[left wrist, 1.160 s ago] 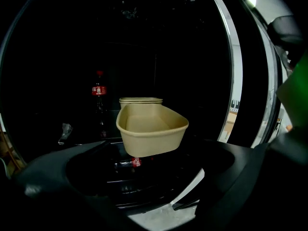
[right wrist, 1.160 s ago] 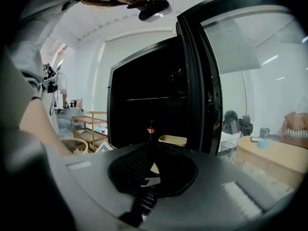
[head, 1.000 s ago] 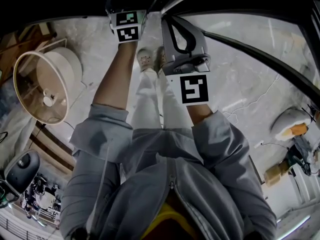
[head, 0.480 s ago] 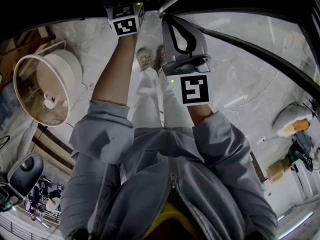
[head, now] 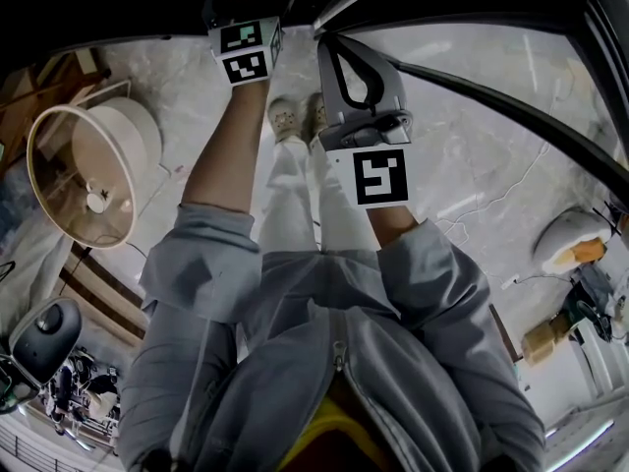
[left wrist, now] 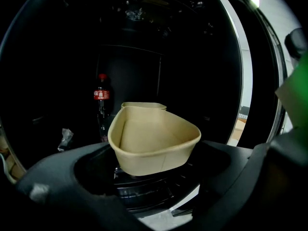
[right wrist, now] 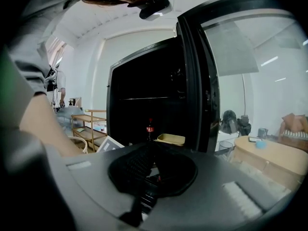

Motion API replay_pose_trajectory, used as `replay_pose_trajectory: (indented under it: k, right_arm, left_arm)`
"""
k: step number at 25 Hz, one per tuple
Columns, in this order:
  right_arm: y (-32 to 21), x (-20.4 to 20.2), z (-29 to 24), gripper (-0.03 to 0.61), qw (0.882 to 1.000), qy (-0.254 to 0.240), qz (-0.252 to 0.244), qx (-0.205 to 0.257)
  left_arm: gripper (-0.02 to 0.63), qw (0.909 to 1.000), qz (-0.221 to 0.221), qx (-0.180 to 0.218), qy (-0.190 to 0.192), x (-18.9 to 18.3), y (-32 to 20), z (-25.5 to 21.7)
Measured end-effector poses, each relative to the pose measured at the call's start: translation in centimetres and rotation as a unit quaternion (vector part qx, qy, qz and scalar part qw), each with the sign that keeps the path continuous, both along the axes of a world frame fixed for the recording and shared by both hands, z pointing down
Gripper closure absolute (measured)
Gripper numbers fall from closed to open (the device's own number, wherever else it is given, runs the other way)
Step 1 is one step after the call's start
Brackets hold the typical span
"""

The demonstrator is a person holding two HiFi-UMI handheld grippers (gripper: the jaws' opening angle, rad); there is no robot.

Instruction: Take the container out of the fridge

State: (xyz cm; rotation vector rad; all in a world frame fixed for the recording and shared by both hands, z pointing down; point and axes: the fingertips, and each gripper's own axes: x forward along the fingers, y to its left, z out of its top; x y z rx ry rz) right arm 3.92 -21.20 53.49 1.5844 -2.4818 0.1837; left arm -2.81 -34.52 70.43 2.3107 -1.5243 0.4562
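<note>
The head view shows only your arms (head: 231,136) reaching up into a black area; nothing inside it can be read there. The left gripper view looks into the fridge (left wrist: 130,57). The container (left wrist: 154,143) stands there on a dark shelf (left wrist: 144,194), near its front edge, with a bottle (left wrist: 101,105) behind it to the left. The right gripper view adds, from farther back, the open door (right wrist: 199,81) at the right.

The container is a beige paper tub with an open top, empty inside, and rounded corners. A second beige rim shows just behind it.

Your left gripper (left wrist: 155,150) holds its jaws wide, one at each side of the container. They have just been closing, but I cannot make out any touch on the walls. Your right gripper (right wrist: 152,153), back from the fridge, has its jaws together with nothing between them.
</note>
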Motion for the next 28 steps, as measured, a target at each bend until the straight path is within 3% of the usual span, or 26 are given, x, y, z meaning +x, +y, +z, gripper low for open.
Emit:
replay_pose_trajectory:
  k: [14,20,24,28]
  right_arm:
    - [0.0,-1.0,-2.9,0.578,1.000,-0.004,-0.011,0.018]
    - [0.4,-1.9,-6.6,0.578,0.999,-0.012,-0.025,0.040]
    - [1.5,-2.6,-9.1,0.578,0.998,-0.001,-0.040,0.040]
    - [2.3,-2.8,-11.6,0.578,0.998,0.006,-0.044,0.035]
  left_arm:
    - [0.121,0.9996,-0.019,0.018,-0.002,-3.0,6.0,-5.5]
    - [0.121,0.9980,-0.055,0.031,0.000,-5.7,10.2,-11.5]
    - [0.121,0.9985,-0.052,0.012,-0.001,-6.2,13.4,-15.9]
    - [0.121,0.9984,-0.051,0.024,-0.003,-6.7,15.3,-20.8]
